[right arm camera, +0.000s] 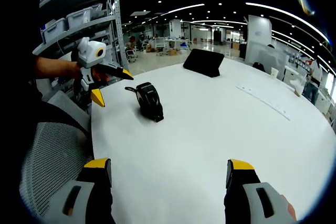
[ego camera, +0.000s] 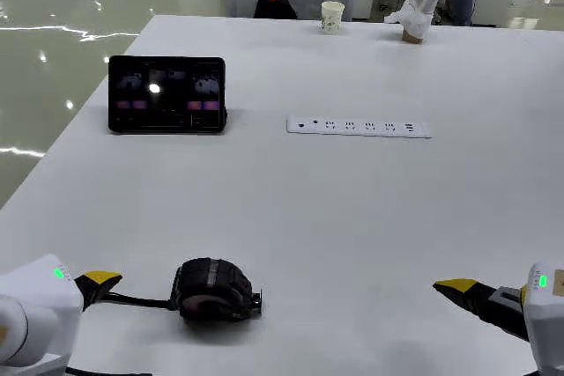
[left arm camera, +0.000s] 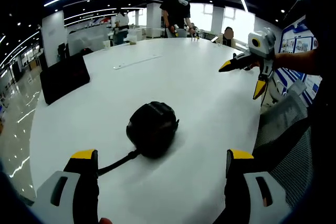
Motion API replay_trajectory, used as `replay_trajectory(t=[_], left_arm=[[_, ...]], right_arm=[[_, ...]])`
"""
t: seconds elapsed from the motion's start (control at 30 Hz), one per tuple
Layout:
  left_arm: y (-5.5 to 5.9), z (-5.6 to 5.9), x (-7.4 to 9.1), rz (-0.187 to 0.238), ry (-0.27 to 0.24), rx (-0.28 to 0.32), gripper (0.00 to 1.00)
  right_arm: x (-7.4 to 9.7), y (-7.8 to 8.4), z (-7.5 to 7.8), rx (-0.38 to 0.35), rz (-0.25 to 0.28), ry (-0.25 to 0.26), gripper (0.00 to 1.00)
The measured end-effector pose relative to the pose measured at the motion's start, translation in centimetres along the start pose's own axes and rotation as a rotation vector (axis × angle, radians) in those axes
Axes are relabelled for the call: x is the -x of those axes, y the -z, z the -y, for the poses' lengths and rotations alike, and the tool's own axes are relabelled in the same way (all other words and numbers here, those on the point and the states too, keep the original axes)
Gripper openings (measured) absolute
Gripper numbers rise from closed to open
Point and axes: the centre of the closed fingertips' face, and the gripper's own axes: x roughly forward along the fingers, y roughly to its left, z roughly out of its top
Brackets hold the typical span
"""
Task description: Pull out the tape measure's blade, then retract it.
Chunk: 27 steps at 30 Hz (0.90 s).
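A black tape measure point(ego camera: 214, 290) lies on its side near the front edge of a white counter point(ego camera: 352, 217), left of centre in the head view. A thin black wrist strap point(ego camera: 132, 301) trails from the case toward the left, and its end comes close to the yellow tip of the left hand-held gripper point(left arm camera: 161, 156). Whether strap and tip touch cannot be told.

In the left gripper view the tape measure sits just ahead, between that hand-held gripper's two jaws. The jaws stand wide apart and hold nothing. The right hand-held gripper point(right arm camera: 169, 164) is well apart from the tape measure, over the counter's front right area. Its jaws are also spread wide and hold nothing. Each hand-held gripper also appears in the other's view, held in a hand with jaws parted.

Farther back on the counter, a dark tablet point(ego camera: 166, 94) stands propped up at the left. A white power strip point(ego camera: 359, 127) lies flat to its right. At the far edge stand a paper cup point(ego camera: 332, 17) and a clear plastic cup with a straw point(ego camera: 423, 2). A grey mesh chair point(right arm camera: 52, 156) sits beside the counter's near edge in the right gripper view.
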Motion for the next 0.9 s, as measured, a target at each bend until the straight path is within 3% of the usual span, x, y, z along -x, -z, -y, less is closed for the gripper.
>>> replay_trajectory(t=[0.3, 0.9], left_arm=[[-0.8, -0.5, -0.7, 0.001, 0.017, -0.049, 0.97], [-1.1, -1.2, -2.0, -0.031, 0.078, -0.125, 0.84]], right_arm=[[-1.0, -0.1, 0.2, 0.063, -0.026, -0.037, 0.84], [-3.7, -0.7, 0.5, 0.172, -0.073, -0.113, 0.71]])
